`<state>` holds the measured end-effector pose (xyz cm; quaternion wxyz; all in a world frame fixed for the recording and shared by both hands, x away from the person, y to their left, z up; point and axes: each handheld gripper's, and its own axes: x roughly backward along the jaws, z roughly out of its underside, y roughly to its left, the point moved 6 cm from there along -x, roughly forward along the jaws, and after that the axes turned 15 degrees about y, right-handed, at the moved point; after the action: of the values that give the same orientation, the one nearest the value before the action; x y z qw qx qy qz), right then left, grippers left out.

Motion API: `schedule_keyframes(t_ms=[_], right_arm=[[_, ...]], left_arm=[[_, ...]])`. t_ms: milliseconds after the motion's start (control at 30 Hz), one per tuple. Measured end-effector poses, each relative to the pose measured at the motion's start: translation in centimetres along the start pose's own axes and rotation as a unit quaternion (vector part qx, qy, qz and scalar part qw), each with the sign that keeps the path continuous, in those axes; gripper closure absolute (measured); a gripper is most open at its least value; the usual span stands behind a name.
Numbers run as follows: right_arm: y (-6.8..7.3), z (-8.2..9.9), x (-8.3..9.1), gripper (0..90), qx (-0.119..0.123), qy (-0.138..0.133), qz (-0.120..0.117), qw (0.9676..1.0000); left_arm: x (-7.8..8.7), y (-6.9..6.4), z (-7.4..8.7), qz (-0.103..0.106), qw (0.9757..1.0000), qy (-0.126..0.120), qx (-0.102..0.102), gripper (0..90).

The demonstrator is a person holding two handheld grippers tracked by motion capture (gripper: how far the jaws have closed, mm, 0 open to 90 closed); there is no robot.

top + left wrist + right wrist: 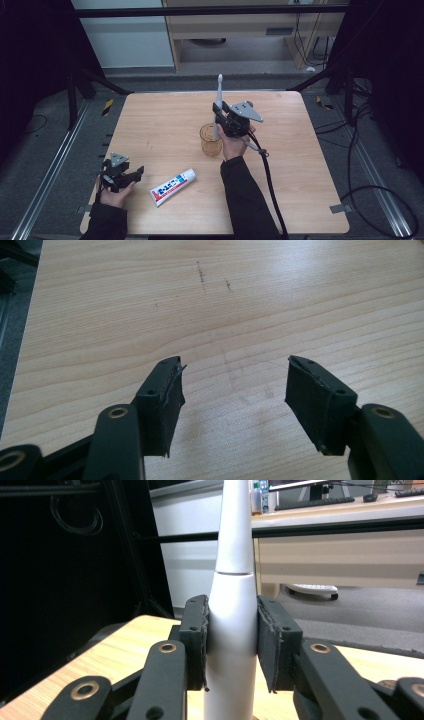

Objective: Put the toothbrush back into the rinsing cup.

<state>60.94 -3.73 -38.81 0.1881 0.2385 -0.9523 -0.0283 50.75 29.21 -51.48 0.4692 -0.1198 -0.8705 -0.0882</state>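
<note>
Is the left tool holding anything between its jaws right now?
No, the left tool has its jaws spread wide apart with nothing but the bare wooden table between them.

A wooden table [150, 115] stands on grey floor [45, 130], with black cables [370, 165] and pale cabinets [240, 25] behind.

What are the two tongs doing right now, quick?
Left tongs: open, holding nothing, low over the table.
Right tongs: closed on an upright white toothbrush, above the cup.
</note>
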Motion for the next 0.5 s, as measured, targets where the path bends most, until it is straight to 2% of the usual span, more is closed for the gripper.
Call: schedule_keyframes(t_ms=[500], right_arm=[[-0.3, 1.7, -0.9, 67.4, 0.003, 0.025, 0.001, 0.9997]], left_arm=[[0.0, 0.0, 0.0, 0.0, 1.0, 0.001, -0.001, 39.0]])
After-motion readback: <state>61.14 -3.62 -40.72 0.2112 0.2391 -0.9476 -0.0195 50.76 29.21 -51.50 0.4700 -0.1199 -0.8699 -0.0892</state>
